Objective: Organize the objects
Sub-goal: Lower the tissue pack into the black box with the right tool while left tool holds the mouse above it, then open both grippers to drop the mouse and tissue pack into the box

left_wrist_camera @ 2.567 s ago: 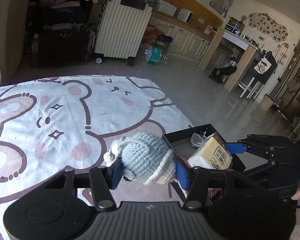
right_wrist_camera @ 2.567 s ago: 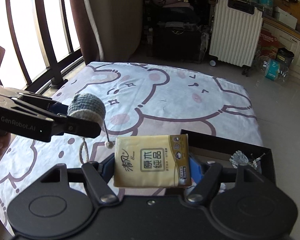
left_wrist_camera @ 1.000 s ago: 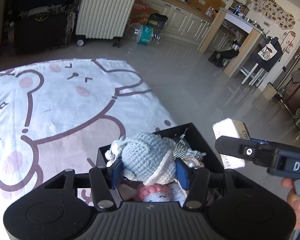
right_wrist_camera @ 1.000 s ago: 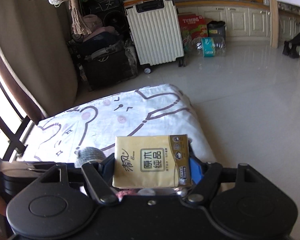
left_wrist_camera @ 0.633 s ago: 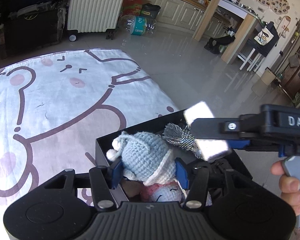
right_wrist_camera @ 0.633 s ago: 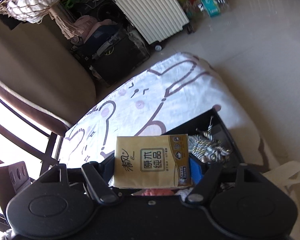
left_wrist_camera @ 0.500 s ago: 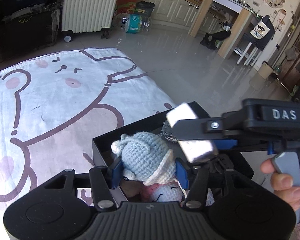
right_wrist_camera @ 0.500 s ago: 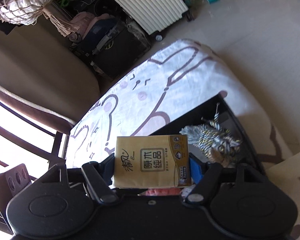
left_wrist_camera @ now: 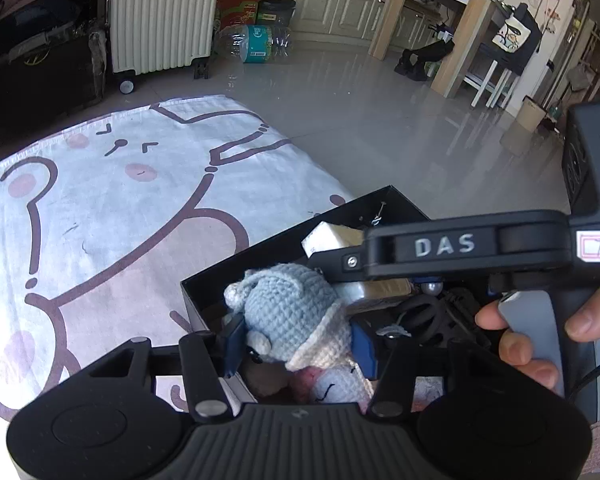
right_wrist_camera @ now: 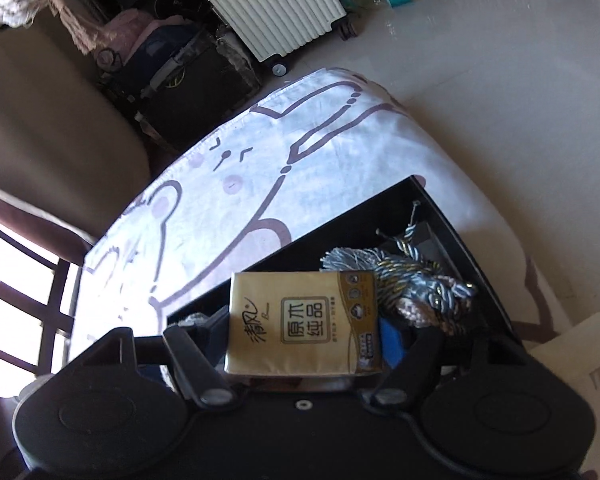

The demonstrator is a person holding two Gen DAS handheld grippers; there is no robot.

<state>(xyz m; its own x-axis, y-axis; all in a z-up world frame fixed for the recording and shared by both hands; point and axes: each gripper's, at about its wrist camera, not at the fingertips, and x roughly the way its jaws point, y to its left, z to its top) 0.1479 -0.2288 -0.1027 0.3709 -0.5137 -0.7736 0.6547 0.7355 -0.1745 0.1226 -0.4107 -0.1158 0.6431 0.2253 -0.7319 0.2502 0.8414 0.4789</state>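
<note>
My left gripper (left_wrist_camera: 296, 340) is shut on a light blue crocheted toy (left_wrist_camera: 288, 308) and holds it over the near end of a black box (left_wrist_camera: 212, 276). A pink and white crocheted toy (left_wrist_camera: 332, 384) lies in the box below it. My right gripper (right_wrist_camera: 304, 332) is shut on a yellow tissue pack (right_wrist_camera: 300, 324) and holds it over the same black box (right_wrist_camera: 380, 204); the pack also shows in the left wrist view (left_wrist_camera: 332, 236). A silver tassel (right_wrist_camera: 412, 280) lies in the box beside the pack.
The box sits at the corner of a white cloth with a bear print (left_wrist_camera: 100, 208), next to bare tiled floor (left_wrist_camera: 380, 120). A white suitcase (left_wrist_camera: 160, 12) and dark bags stand beyond the cloth. A cream bag (right_wrist_camera: 572, 344) lies right of the box.
Both grippers have moved from above the cloth to over the black box. The right gripper with the tissue pack has come down lower, in front of the left gripper.
</note>
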